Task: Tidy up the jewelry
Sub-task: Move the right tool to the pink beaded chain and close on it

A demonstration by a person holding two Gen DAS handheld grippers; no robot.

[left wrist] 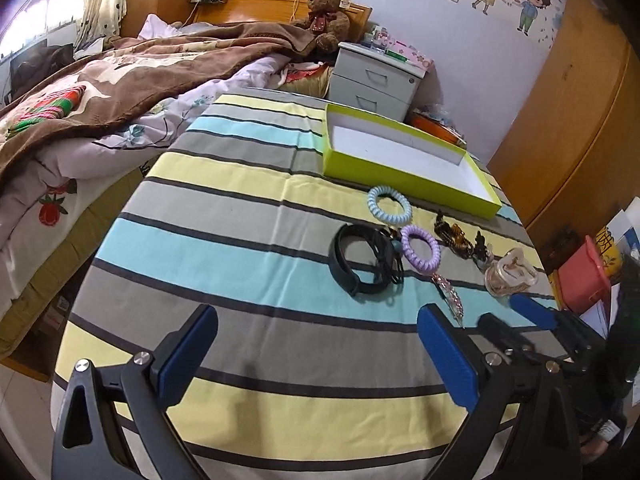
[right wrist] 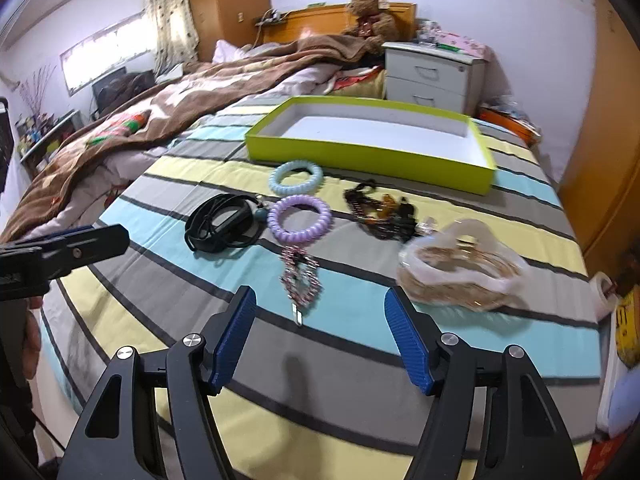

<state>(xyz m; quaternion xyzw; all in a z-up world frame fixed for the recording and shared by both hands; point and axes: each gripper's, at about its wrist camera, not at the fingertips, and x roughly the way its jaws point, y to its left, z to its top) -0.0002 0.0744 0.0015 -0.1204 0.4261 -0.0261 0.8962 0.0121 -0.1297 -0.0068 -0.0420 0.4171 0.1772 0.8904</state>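
Jewelry lies on a striped cloth: a blue coil band (left wrist: 389,204) (right wrist: 295,177), a purple coil band (left wrist: 420,248) (right wrist: 299,219), a black strap with cord (left wrist: 362,259) (right wrist: 220,227), a pink beaded chain (right wrist: 300,276) (left wrist: 450,294), dark brown beads (right wrist: 378,212) (left wrist: 460,238), and a clear bag of gold bangles (right wrist: 460,272) (left wrist: 510,274). An empty lime-green box (left wrist: 400,164) (right wrist: 372,136) stands behind them. My left gripper (left wrist: 318,344) is open, short of the strap. My right gripper (right wrist: 318,328) is open, just short of the pink chain's end; it also shows in the left wrist view (left wrist: 516,320).
A rumpled brown blanket (left wrist: 132,76) covers the bed to the left. A grey bedside drawer unit (left wrist: 376,76) and a teddy bear (left wrist: 326,12) stand behind the box. An orange wardrobe (left wrist: 568,112) is on the right, with boxes (left wrist: 584,276) on the floor.
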